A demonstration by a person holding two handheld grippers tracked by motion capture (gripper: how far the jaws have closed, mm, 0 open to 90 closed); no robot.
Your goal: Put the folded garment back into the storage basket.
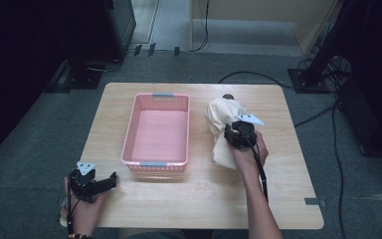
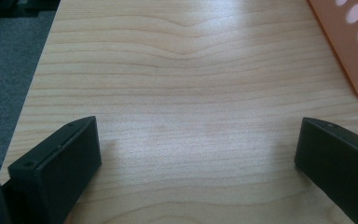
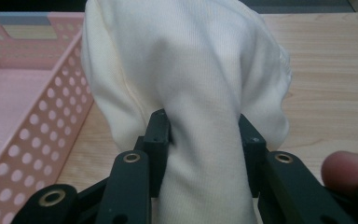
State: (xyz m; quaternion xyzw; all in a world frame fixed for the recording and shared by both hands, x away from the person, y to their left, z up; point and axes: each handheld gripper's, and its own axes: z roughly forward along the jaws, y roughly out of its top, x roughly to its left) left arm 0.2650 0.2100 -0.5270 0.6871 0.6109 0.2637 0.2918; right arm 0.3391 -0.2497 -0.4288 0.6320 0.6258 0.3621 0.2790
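A cream cloth (image 1: 221,124) covers a bulky thing right of the pink basket (image 1: 132,132); something dark (image 1: 227,96) pokes out at its far top. My right gripper (image 1: 235,133) is shut on the cloth-wrapped bundle (image 3: 200,84), its jaws pressing both sides of the cream fabric, with the bundle held above the table. At the table's front left corner my left gripper (image 1: 110,180) rests open, its jaws wide apart over bare wood (image 2: 191,116) with nothing between them.
The pink perforated basket (image 3: 32,135) has nothing in it and stands in the middle of the wooden table (image 1: 288,164). Its corner (image 2: 349,46) lies just ahead of the left gripper. Cables (image 1: 335,149) and stands (image 1: 311,79) sit on the grey floor around the table.
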